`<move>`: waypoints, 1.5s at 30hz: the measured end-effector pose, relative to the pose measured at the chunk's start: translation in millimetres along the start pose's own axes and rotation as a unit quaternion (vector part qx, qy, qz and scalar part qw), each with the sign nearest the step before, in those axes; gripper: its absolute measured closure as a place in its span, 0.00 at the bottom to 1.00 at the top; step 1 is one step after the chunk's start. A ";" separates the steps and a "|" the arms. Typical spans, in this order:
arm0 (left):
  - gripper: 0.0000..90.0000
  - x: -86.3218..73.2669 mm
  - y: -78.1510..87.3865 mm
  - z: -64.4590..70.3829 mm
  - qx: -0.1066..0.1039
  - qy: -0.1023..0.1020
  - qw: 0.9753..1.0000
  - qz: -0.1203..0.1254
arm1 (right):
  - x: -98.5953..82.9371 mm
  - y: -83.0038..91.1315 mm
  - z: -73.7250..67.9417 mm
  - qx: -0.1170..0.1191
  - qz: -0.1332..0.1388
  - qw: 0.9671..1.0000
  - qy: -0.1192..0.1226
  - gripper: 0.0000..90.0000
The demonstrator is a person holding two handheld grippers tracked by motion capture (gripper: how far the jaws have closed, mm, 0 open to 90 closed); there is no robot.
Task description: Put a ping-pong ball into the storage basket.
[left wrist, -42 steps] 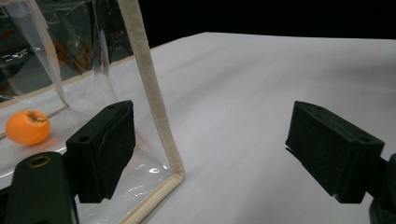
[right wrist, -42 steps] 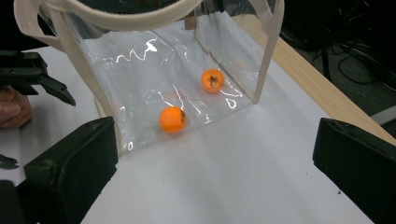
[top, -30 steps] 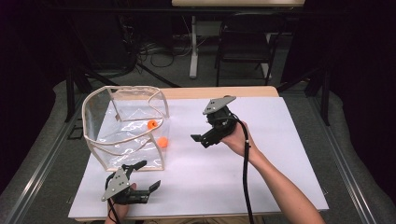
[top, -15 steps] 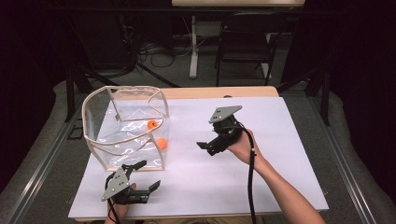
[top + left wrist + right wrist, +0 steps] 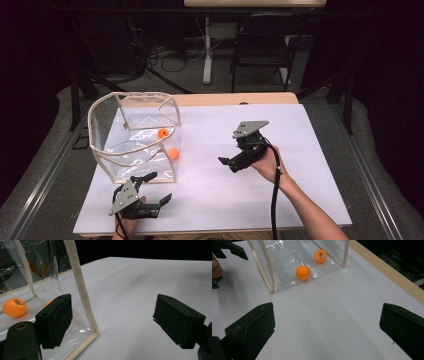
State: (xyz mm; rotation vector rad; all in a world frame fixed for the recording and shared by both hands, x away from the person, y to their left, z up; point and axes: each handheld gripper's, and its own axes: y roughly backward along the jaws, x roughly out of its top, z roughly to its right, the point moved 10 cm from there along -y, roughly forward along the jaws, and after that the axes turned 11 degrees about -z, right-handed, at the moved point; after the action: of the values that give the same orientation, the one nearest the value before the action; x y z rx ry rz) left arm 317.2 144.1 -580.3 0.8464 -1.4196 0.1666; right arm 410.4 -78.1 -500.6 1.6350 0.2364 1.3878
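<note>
A clear plastic bag (image 5: 134, 135) with cream-trimmed edges stands open at the far left of the white table. Inside it lie two orange ping-pong balls: one (image 5: 163, 133) farther back, the other (image 5: 173, 153) by the bag's near right corner.

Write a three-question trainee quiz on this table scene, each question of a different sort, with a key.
1. True or false: both orange balls lie inside the clear bag.
2. Multiple choice: the right gripper is A) shut on a ball, B) open and holding nothing, C) shut on the bag's trim.
3. Short answer: which gripper is nearer the bag's front corner?

Key
1. True. In the right gripper view the plain ball and the marked ball both sit behind the clear wall.
2. B. Its jaws stand wide apart over the bare white table.
3. The left gripper; its own view shows the bag's cream corner trim between its open jaws.
</note>
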 end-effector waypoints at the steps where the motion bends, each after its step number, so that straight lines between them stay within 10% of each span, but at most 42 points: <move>1: 0.17 0.1 0.0 0.0 0.000 0.000 1.000 0.000 | -2.4 0.3 0.4 -0.001 0.000 1.000 -0.001 0.00; 45: 0.17 -0.1 -0.6 -0.2 0.002 0.002 1.000 0.000 | -93.2 9.8 -3.0 -0.031 -0.003 0.998 -0.053 0.00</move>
State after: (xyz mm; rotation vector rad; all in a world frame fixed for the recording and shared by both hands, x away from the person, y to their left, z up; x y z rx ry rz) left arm 317.7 143.8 -580.7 0.8494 -1.4151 0.1715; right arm 372.3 -143.7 -555.7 1.6485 0.1348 1.2866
